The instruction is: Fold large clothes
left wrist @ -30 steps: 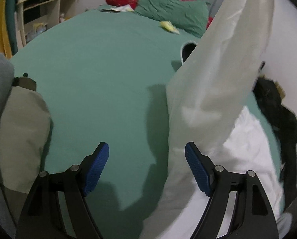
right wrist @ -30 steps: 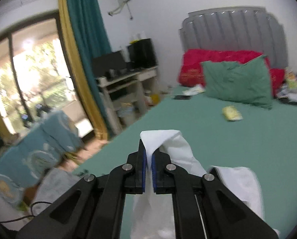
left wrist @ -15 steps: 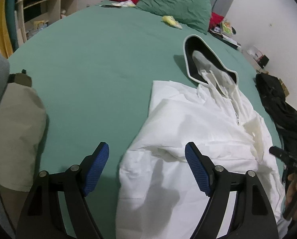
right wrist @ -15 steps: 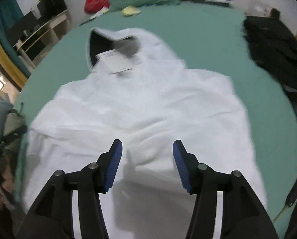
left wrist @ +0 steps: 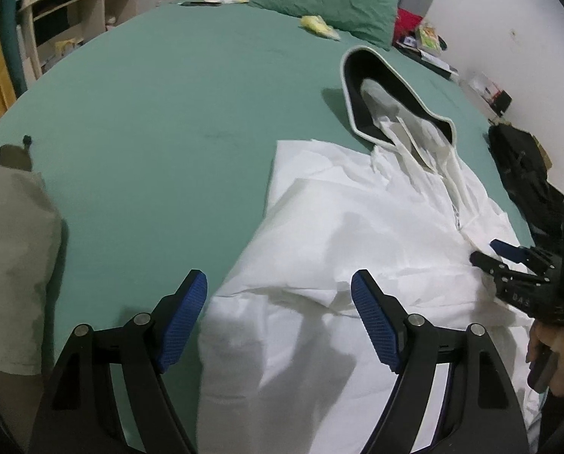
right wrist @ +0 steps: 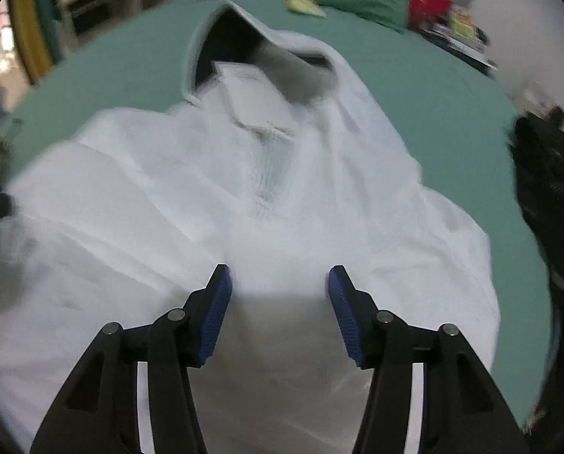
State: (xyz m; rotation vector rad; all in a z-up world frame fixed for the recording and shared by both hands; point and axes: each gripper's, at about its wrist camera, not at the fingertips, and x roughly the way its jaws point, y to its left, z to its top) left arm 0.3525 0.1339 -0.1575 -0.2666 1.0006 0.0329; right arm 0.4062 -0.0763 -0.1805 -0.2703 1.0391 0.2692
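Green bed [left wrist: 149, 121], white hoodie [left wrist: 357, 234] spread flat, left gripper [left wrist: 280, 317] and right gripper [right wrist: 280, 310] above it, both apart.

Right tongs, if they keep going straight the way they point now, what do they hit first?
Most likely the white hooded garment spread on the green bed. The open right tongs point over its chest toward the hood; blur leaves the depth unclear.

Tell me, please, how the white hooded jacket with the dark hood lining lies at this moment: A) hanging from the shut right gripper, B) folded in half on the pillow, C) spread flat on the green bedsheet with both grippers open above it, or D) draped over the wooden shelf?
C: the white hooded jacket lies spread on the green bedsheet, while the left gripper and right gripper both gape open, holding nothing.
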